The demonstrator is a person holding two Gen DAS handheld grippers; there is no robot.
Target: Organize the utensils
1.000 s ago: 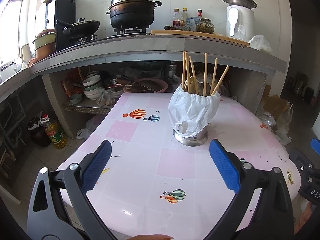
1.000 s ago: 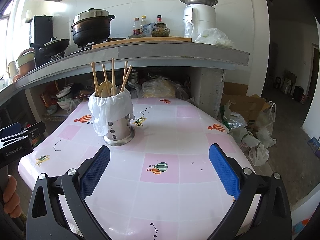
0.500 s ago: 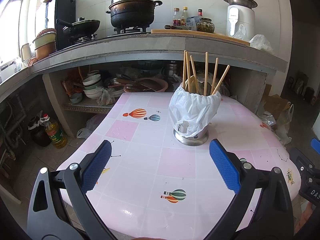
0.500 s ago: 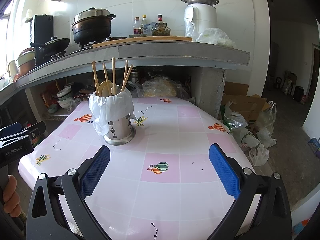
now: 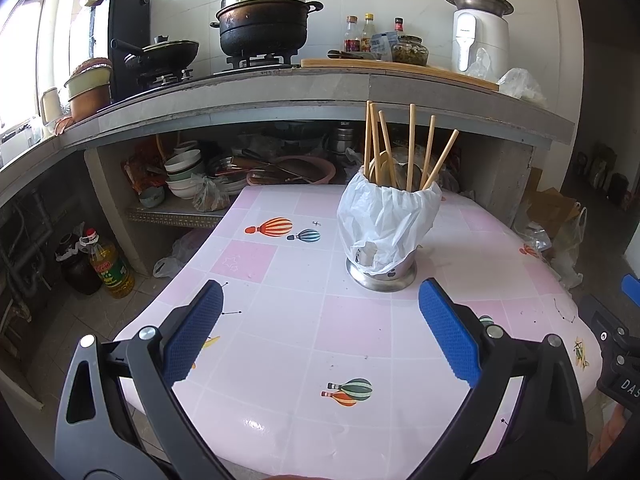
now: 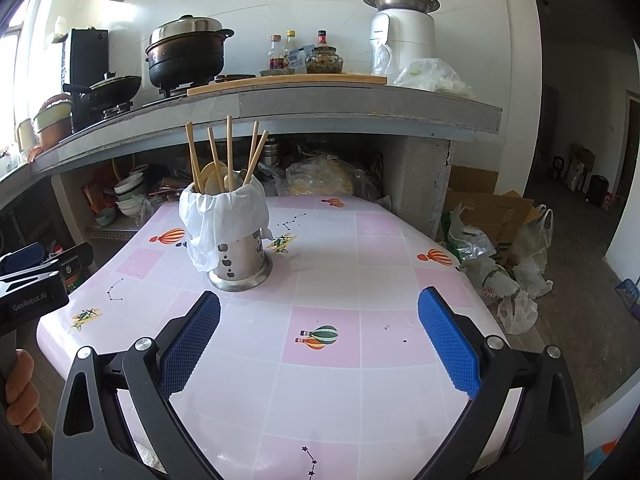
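On the pink-and-white tiled table (image 5: 280, 320) printed with small hot-air balloons stands a round steel utensil holder (image 5: 382, 268), upright, its upper part wrapped in a crumpled white plastic bag (image 5: 390, 216). Out of the holder's mouth rise 6 long wooden chopsticks (image 5: 411, 146), leaning in different directions, with a pale wooden spoon (image 6: 214, 176) tucked among them.

The left gripper (image 5: 320, 332) hovers above the near part of the table with its 2 blue-padded fingers (image 5: 192, 338) spread wide, holding nothing; the holder sits beyond it, nearer its right finger. The right gripper (image 6: 320, 332) is likewise spread wide and empty above the table, the holder standing ahead and to its left, just past the left blue pad (image 6: 190, 344). A hand (image 6: 20, 392) grips the left tool's handle at the right camera's left edge.

Behind the table runs a grey concrete counter (image 5: 320, 96) carrying a blackened lidded pot (image 5: 264, 20) on a gas burner.
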